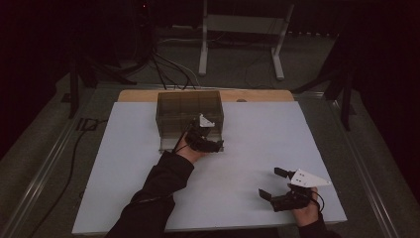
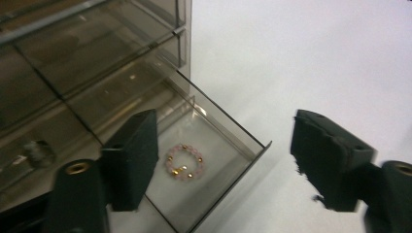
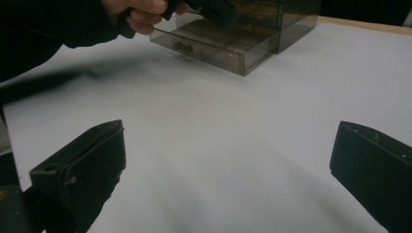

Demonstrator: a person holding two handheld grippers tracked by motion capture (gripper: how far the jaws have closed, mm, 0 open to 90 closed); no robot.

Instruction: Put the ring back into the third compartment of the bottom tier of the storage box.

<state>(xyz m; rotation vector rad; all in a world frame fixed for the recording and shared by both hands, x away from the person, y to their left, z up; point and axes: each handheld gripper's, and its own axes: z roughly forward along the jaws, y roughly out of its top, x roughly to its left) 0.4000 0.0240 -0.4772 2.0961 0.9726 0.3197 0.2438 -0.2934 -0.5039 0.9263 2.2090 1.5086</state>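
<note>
Over the pulled-out lower drawer [image 2: 214, 160] of the smoked clear drawer box [image 1: 189, 114], the left claw [image 2: 226, 160] hovers with jaws wide apart and nothing between the pads. Below it, a small bracelet of pink and gold beads [image 2: 185, 162] lies flat on the drawer floor, near the left jaw and clear of the drawer walls. The drawer box stands toward the far edge of the white tabletop [image 1: 124, 163], with upper drawers closed. From the right claw's camera, the left hand [image 3: 141, 12] is seen at the drawer's open front. Near the front right corner of the tabletop, well apart from the box, the right claw [image 1: 271, 183] rests low with jaws spread wide, holding nothing.
</note>
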